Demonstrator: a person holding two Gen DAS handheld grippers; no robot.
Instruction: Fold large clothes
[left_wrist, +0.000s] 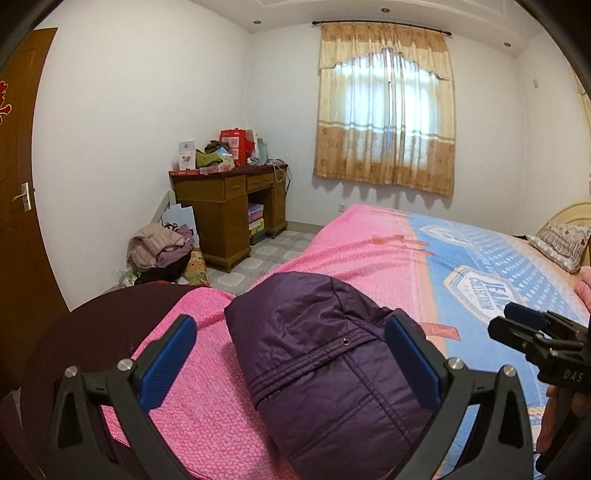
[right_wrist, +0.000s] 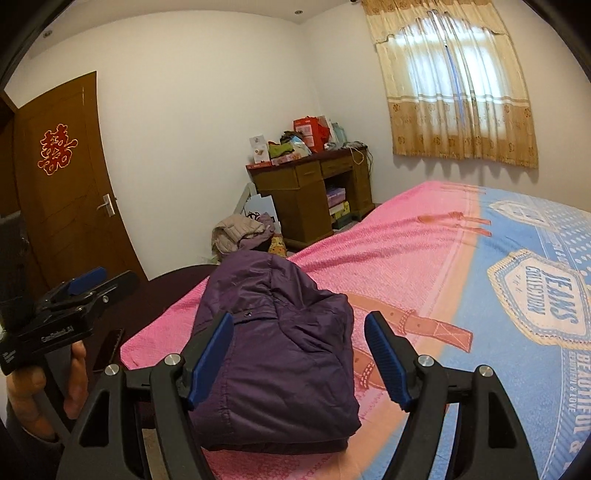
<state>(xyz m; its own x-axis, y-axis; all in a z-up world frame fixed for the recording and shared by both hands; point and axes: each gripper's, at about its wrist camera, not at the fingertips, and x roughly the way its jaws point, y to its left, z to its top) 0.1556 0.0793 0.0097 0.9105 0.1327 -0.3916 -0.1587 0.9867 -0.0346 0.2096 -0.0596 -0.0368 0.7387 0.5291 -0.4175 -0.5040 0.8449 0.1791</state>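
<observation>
Both tongs (left_wrist: 291, 363) (right_wrist: 301, 360) gape wide above the folded purple jacket (right_wrist: 273, 354).

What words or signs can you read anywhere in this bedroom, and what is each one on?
"JEANS COLLECTION": badge print on the bedspread.
"BEAUTIFUL & LOVE": below that badge, same bedspread.
"DAS": body of the right tool.
Red double-happiness character "囍": on the door.
White lettering on the left tool: too blurred.
Boxes on the desk: print too small.

Bare bedspread (right_wrist: 424, 240) beyond the folded purple jacket (right_wrist: 280, 354) offers free passage.
</observation>
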